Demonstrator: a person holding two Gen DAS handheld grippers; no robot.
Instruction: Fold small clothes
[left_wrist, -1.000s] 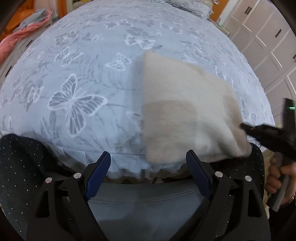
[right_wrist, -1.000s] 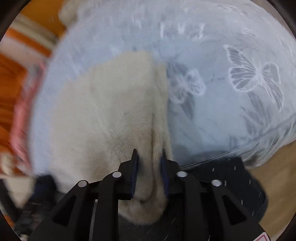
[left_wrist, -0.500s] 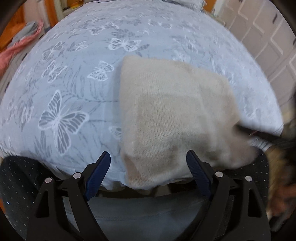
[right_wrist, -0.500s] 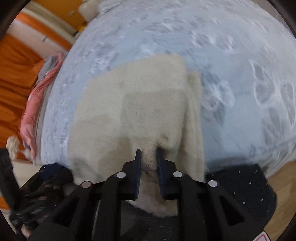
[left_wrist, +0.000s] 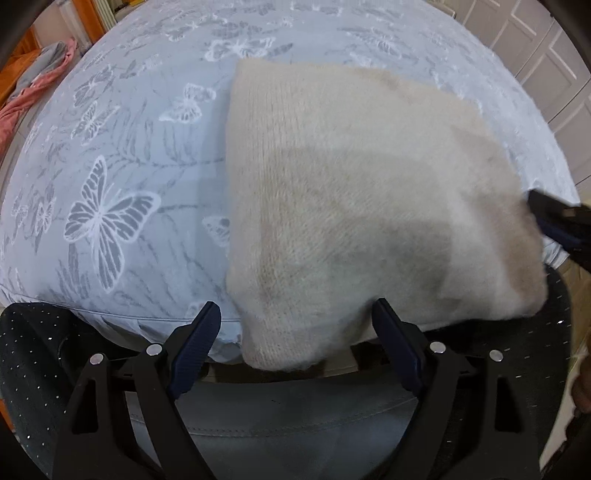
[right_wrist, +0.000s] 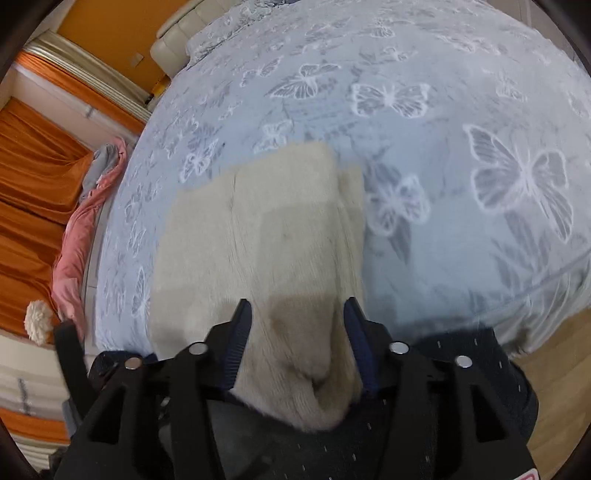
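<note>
We see the folded cream sweater (left_wrist: 354, 206) lying at the near edge of the bed (left_wrist: 110, 155). Our left gripper (left_wrist: 295, 332) stands wide open over its corner. Our right gripper (right_wrist: 295, 343) is opening, sweater between its jaws, unpinched.

- Location type: home bedroom.
- Bed (right_wrist: 443, 221): butterfly-print cover.
- Beside bed: orange curtains (right_wrist: 29, 177), panelled wardrobe doors (left_wrist: 546, 66).
- Against bed's side: pink garment (right_wrist: 74, 254).
</note>
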